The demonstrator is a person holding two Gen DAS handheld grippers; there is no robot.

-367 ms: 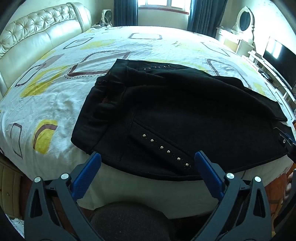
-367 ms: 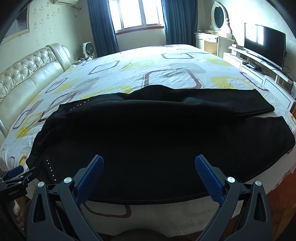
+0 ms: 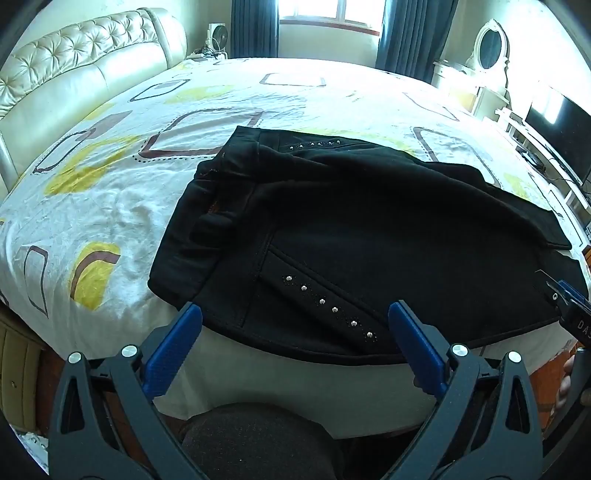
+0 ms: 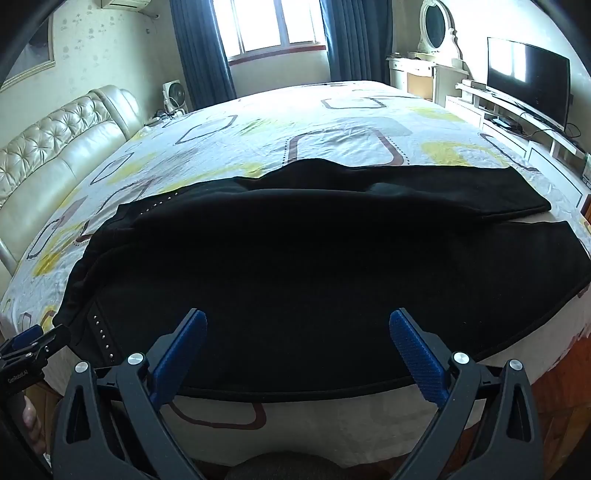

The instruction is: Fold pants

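Note:
Black pants [image 3: 369,229] lie spread flat across the near side of the bed, waistband to the left, legs running right. A row of silver studs [image 3: 328,306] marks the near pocket. In the right wrist view the pants [image 4: 314,266] fill the middle, with the two leg ends apart at the right. My left gripper [image 3: 295,321] is open and empty, just off the near hem by the waist end. My right gripper [image 4: 298,328] is open and empty above the near edge of the near leg. Each gripper shows at the edge of the other's view.
The bed sheet [image 3: 110,192] is white with yellow and brown shapes. A padded cream headboard [image 3: 74,81] stands at the left. A television [image 4: 528,77] on a low white cabinet and a dresser with an oval mirror [image 4: 436,26] stand at the right. A window with dark curtains is behind.
Both grippers have moved slightly nearer the pants' near edge. The pants lie as before.

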